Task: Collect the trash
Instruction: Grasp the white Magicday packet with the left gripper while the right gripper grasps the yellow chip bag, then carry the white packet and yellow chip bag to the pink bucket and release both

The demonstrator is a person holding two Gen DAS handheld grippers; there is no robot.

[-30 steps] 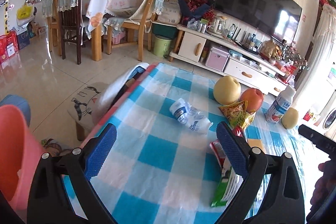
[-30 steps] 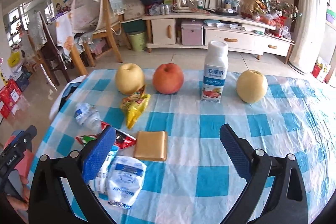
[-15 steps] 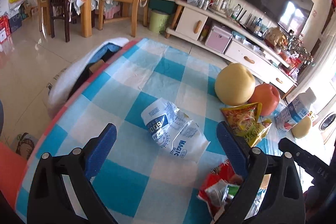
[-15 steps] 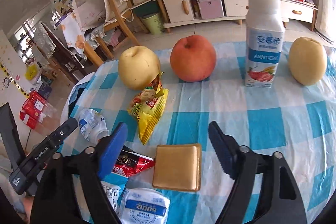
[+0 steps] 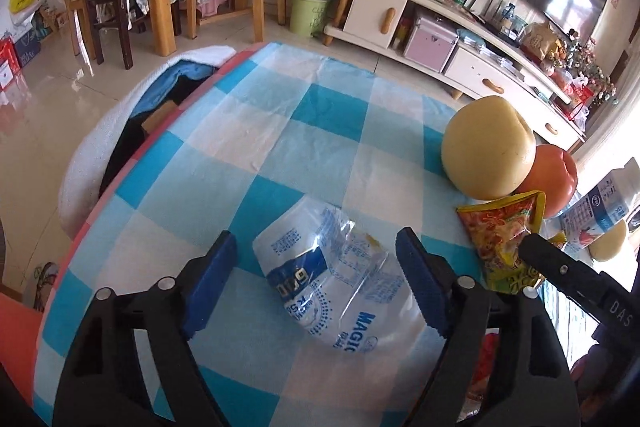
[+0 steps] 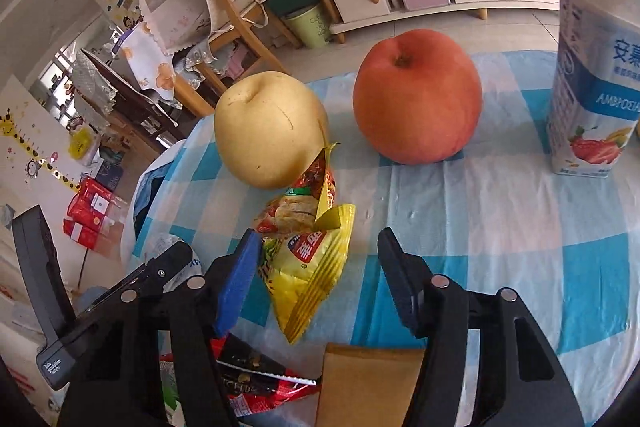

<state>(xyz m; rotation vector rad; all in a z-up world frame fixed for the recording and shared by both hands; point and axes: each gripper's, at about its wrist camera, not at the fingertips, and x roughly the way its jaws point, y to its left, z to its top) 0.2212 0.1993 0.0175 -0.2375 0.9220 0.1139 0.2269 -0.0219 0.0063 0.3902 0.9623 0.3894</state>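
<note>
My left gripper (image 5: 316, 279) is open, its blue pads on either side of a crumpled clear-and-blue plastic wrapper (image 5: 340, 283) on the blue checked tablecloth (image 5: 280, 131). My right gripper (image 6: 320, 279) is open around a yellow snack bag (image 6: 312, 259), which leans against a yellow pear (image 6: 268, 131). The left pad touches the bag's edge. The snack bag also shows in the left wrist view (image 5: 504, 243). A red wrapper (image 6: 256, 387) lies under the right gripper.
A red apple (image 6: 416, 99), a milk carton (image 6: 592, 75) and a tan square (image 6: 368, 383) stand on the table. The pear (image 5: 488, 147) and apple (image 5: 556, 179) sit right of the left gripper. The table edge (image 5: 132, 159) runs at left, a chair beyond.
Both grippers have moved forward and down. The left now straddles the plastic wrapper; the right has narrowed and now straddles the yellow snack bag.
</note>
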